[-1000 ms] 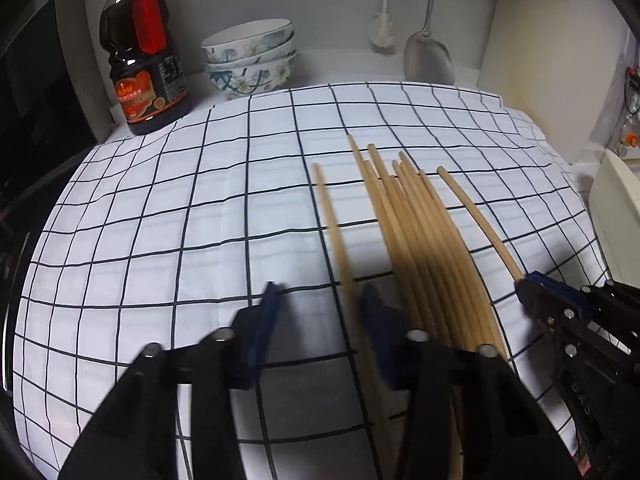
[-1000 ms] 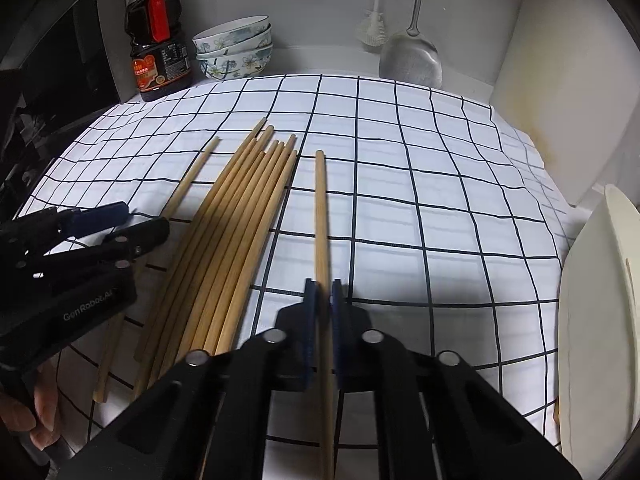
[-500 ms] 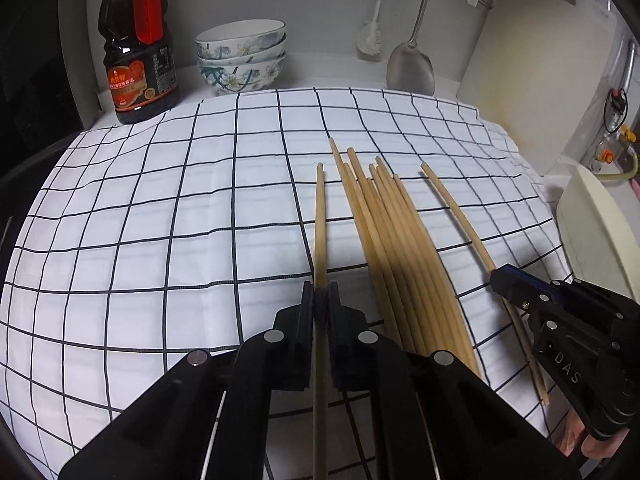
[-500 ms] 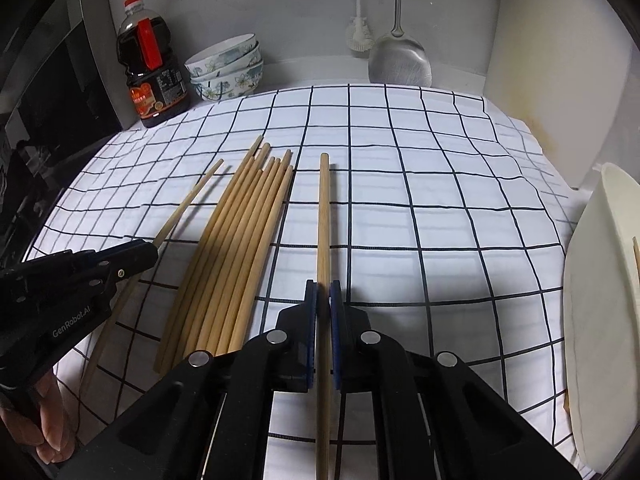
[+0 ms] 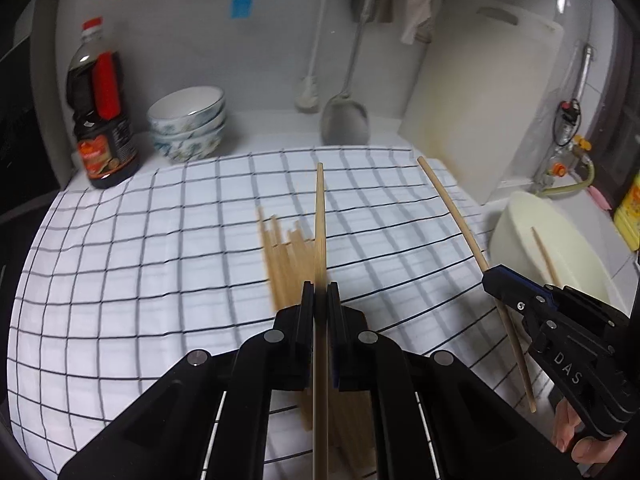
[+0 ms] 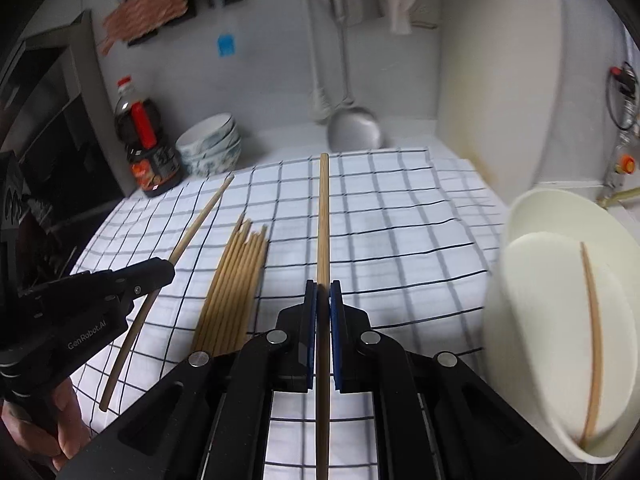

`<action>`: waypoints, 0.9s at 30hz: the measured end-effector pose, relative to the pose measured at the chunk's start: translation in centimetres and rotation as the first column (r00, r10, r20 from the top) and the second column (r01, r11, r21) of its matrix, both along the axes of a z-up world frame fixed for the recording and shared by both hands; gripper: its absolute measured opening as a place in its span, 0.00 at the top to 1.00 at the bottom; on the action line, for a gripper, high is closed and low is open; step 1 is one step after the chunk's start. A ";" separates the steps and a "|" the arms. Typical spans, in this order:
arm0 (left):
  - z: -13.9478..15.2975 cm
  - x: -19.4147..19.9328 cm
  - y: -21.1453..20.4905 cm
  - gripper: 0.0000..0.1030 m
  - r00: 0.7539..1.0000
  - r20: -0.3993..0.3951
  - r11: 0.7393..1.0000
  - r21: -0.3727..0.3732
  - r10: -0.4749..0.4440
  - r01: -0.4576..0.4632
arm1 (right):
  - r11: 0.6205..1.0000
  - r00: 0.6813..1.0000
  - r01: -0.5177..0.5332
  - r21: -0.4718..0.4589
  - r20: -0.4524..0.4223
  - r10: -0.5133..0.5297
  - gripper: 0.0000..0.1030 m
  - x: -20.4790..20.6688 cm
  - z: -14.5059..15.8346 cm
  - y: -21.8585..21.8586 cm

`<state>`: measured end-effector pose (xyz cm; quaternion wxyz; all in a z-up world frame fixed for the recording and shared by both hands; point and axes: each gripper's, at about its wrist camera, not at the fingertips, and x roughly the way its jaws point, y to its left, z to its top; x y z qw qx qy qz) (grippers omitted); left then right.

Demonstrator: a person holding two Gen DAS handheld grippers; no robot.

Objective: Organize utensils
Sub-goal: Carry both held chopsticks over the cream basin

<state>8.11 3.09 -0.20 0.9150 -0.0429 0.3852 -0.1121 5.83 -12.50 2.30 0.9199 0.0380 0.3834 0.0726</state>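
My left gripper (image 5: 320, 294) is shut on one wooden chopstick (image 5: 320, 216), which sticks straight out ahead above the checked cloth (image 5: 140, 248). My right gripper (image 6: 323, 294) is shut on another chopstick (image 6: 323, 208), also lifted off the cloth. In the left wrist view the right gripper (image 5: 490, 278) shows at the right with its chopstick (image 5: 452, 208). In the right wrist view the left gripper (image 6: 166, 270) shows at the left with its chopstick (image 6: 200, 216). A bundle of several chopsticks (image 6: 236, 280) lies on the cloth between them.
A cream bowl (image 6: 532, 264) at the right holds one chopstick (image 6: 592, 320). A dark sauce bottle (image 5: 100, 112) and stacked patterned bowls (image 5: 188, 128) stand at the back left. A ladle (image 5: 346, 116) hangs on the back wall beside a white cutting board (image 5: 480, 108).
The left gripper closed on a chopstick that lay on the cloth. Both grippers then rose with their chopsticks, so the cloth and the bundle look farther below.
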 end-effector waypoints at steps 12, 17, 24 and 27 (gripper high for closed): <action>3.4 0.7 -12.9 0.93 0.968 0.040 0.966 -0.062 -0.247 0.249 | 0.957 0.956 0.282 0.062 0.060 -0.286 0.94 -3.6 3.6 -13.8; 4.1 1.2 -18.0 0.93 0.950 0.054 0.948 -0.059 -0.308 0.311 | 0.918 0.920 0.388 0.084 0.034 -0.391 0.94 -4.5 3.3 -19.1; 3.1 2.3 -23.8 0.93 0.930 0.026 0.930 -0.037 -0.366 0.367 | 0.887 0.889 0.457 0.061 -0.014 -0.458 0.94 -4.6 1.9 -22.0; 2.5 2.8 -25.5 0.93 0.925 0.011 0.924 -0.032 -0.381 0.381 | 0.882 0.884 0.468 0.049 -0.033 -0.467 0.94 -4.4 1.4 -22.4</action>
